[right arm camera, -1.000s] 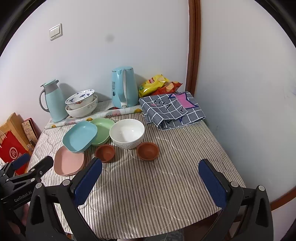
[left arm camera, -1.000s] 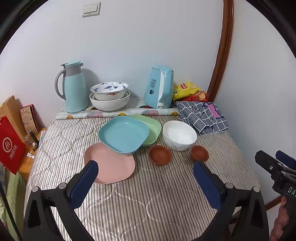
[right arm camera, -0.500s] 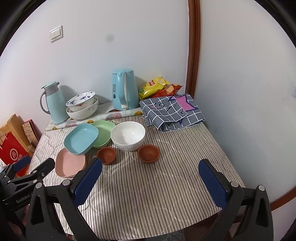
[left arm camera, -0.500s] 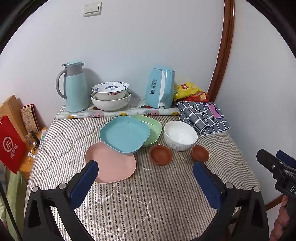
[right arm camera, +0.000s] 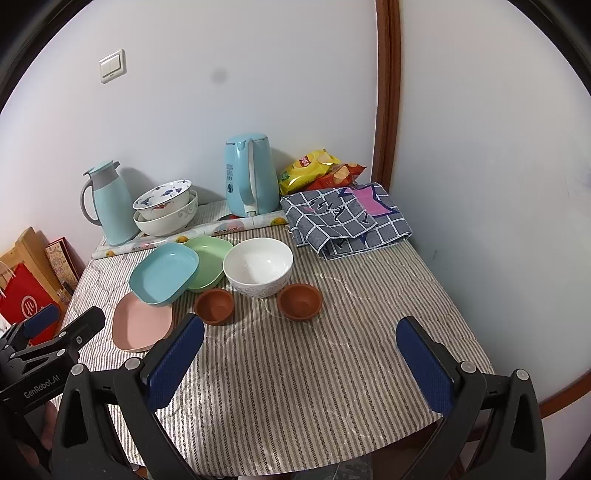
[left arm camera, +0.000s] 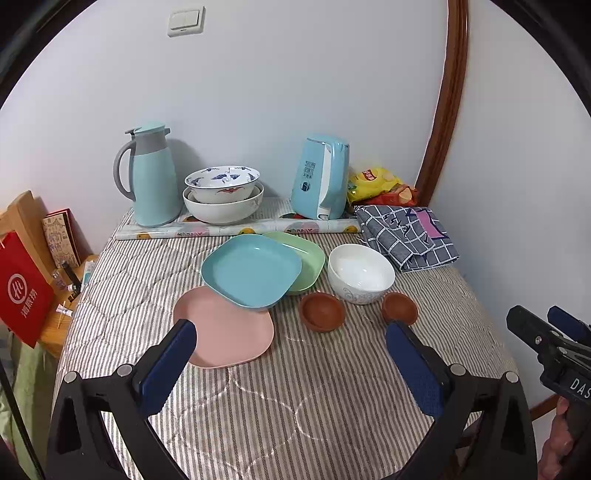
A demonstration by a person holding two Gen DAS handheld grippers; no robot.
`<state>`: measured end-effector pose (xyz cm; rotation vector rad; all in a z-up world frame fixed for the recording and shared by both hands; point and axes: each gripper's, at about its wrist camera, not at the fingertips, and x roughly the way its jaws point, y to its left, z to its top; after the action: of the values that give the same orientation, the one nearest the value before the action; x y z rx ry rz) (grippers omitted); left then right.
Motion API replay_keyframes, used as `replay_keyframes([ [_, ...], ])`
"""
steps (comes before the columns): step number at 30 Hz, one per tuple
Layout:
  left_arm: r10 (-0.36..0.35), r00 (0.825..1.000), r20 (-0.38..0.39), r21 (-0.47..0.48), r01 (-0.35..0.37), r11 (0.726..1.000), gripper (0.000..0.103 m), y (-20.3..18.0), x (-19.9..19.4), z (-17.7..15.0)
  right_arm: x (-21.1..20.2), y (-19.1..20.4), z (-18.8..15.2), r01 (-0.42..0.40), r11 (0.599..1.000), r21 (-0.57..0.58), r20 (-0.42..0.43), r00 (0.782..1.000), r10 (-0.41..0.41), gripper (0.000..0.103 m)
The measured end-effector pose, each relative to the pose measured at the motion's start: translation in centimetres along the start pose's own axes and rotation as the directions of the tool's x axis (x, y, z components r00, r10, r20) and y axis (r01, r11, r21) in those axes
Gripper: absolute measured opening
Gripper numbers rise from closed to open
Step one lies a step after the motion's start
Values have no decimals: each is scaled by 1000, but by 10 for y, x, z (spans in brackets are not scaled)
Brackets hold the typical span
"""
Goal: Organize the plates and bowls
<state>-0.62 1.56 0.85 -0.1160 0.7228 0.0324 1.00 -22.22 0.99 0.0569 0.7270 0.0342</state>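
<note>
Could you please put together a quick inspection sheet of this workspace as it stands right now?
Surface: table under a striped quilted cloth; front half bare.
Job's things: blue plate lies over the pink plate and green plate; white bowl sits between two brown bowls; two patterned bowls nested at the back.
Clutter: thermos jug, kettle, snack bags, folded checked cloth, rolled patterned sheet.
Grippers: left tool and right tool both open, empty, above the near edge.
Cables: nothing seen.
Surroundings: white walls, wall switch, wooden trim, red bag on the left.
</note>
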Motion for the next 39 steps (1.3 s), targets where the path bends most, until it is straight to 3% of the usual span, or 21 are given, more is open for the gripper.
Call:
replay_keyframes([
  [39,-17,1000,-5,15,17,1000,103,-3,3,4,-2,-2,-4,-4,1000,14,0,1000,4,103],
])
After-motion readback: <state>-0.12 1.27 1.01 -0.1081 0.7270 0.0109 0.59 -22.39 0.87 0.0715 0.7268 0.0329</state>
